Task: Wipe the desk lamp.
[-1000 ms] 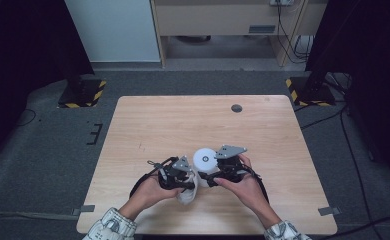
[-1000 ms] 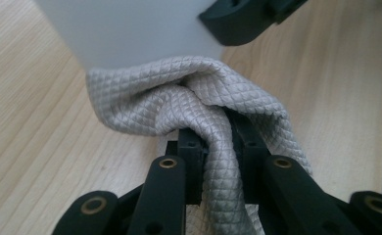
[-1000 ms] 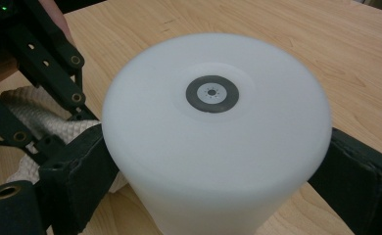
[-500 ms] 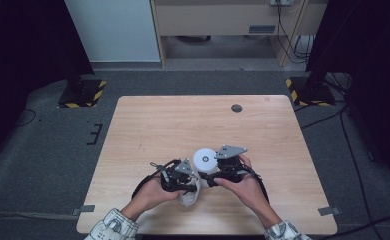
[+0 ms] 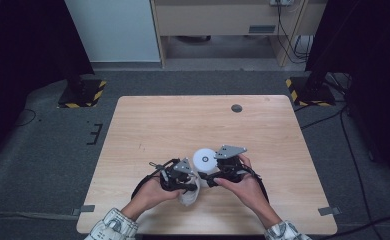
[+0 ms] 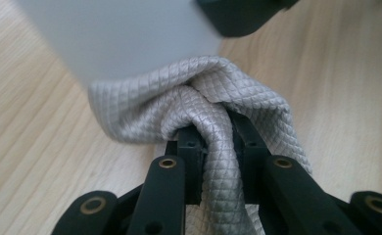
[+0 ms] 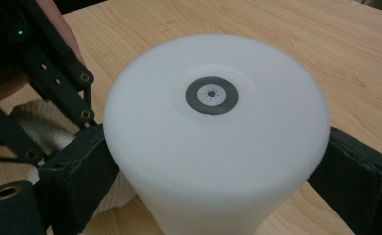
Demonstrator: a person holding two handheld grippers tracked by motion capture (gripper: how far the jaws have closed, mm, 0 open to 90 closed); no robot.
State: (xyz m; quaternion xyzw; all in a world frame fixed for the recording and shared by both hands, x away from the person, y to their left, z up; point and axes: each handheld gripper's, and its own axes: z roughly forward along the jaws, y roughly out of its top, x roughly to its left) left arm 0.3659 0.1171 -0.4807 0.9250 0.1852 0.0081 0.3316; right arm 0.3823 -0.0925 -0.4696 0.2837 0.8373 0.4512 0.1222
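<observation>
Since the frame one second earlier the scene is almost unchanged: both grippers and the white cylinder stay near the front edge of the table, with no more than a slight shift of the left hand.

High view — the light wooden rectangular table [image 5: 148, 130] carries the work at about 6 o'clock from its centre. The left gripper [image 5: 192, 179] and the right gripper [image 5: 209, 176] meet there, nearly tip to tip. The smooth white plastic cylinder with a dark ring on its flat top [image 5: 203, 159] stands upright between them, at roughly 12 o'clock from the meeting point. The pale grey quilted cloth [image 5: 189, 194] hangs bunched at 6 o'clock from the cylinder, just under the left gripper. A small dark round disc [image 5: 237, 108] lies well apart, toward the table's far edge at about 1 o'clock.

Left gripper view — the left gripper [image 6: 217, 142] has its jaws pressed together on a twisted fold of the cloth [image 6: 199, 105], which bulges out above them and touches the blurred white wall of the cylinder [image 6: 125, 39] at 11 o'clock.

Right gripper view — the right gripper [image 7: 213, 166] clamps the cylinder [image 7: 213, 127] by its sides, one padded jaw at 9 o'clock and the other at 3 o'clock, the ringed top facing the camera. The left gripper's linkage [image 7: 57, 83] and part of the cloth [image 7: 39, 129] show at 9 to 10 o'clock, just beside the cylinder.
</observation>
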